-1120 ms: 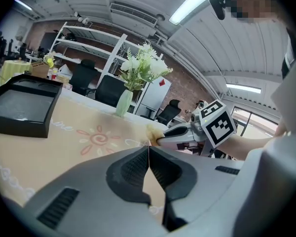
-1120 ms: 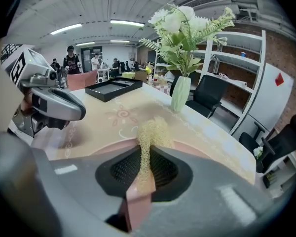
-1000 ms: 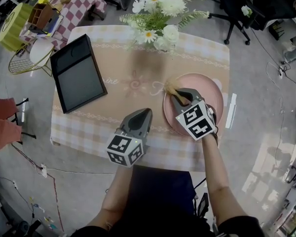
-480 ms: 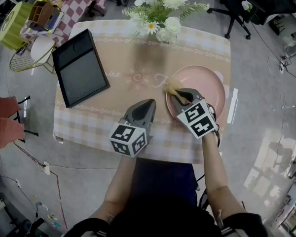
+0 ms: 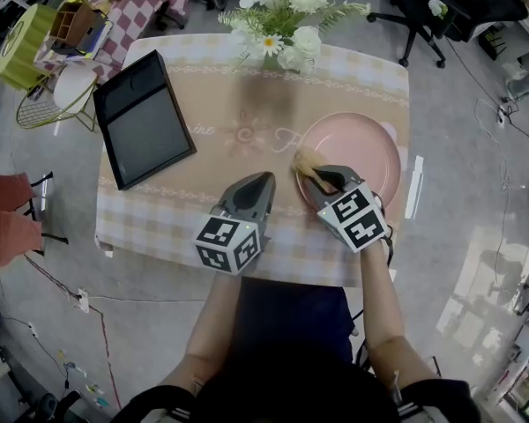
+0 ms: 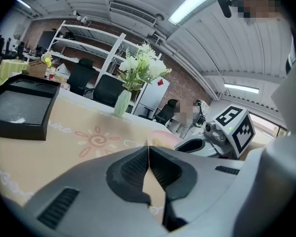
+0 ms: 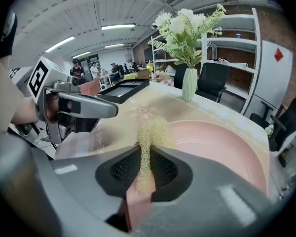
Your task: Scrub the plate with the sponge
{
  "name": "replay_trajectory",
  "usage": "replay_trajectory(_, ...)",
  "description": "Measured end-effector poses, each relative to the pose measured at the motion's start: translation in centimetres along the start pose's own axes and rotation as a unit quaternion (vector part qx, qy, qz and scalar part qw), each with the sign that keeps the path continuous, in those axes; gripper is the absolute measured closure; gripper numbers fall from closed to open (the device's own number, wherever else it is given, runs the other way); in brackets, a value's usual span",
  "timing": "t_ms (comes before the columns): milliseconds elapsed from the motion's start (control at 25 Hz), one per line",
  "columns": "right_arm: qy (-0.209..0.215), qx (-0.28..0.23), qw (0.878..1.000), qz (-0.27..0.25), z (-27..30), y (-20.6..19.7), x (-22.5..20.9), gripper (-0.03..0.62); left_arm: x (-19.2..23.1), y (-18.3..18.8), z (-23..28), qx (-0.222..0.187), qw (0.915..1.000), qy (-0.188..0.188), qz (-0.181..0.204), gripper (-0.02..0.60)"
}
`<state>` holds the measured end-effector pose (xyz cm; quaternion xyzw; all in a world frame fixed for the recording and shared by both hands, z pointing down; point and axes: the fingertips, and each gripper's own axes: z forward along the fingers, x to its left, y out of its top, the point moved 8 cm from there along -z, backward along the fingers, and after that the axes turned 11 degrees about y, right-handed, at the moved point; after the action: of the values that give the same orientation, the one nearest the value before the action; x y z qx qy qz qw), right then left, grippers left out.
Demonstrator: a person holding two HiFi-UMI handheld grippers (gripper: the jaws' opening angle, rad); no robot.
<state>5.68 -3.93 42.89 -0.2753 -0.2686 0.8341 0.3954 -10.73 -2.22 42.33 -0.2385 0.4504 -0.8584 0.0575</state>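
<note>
Legible text: I find almost none.
- Tablecloth point(image 5: 238, 161): cursive script, only the fragment "ine" guessable.
- Left gripper point(image 5: 264, 179) and right gripper point(image 5: 312, 173) cubes: square black-and-white codes, no letters.
- Red diamond sticker point(image 7: 278, 55): blank.

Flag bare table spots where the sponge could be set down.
Free: the table centre between black tray and pink plate, in front of the flowers; also the front-left edge strip by the tray. Crowded: the right side, where the right tongs hold the sponge at the plate's near-left rim.
</note>
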Motion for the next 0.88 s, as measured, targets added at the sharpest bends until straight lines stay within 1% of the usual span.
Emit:
replay_trajectory(400, 0.001, -0.008, 1.0, 0.013, -0.7, -1.3, 1.7, 0.545, -1.1, -0.3, 0.3, 0.006, 0.9998, -0.015, 0.011, 0.569)
replay_trajectory(680, 0.003, -0.01, 1.0, 0.014, -1.3, -1.8, 2.4, 0.545, -1.4, -0.5, 0.1, 0.013, 0.9995, -0.018, 0.021, 0.569)
replay_trajectory(880, 0.003, -0.013, 1.0, 0.019, -1.8, -2.3, 2.9, 0.545, -1.9, -0.7, 0.2, 0.012, 0.9995, -0.022, 0.019, 0.569)
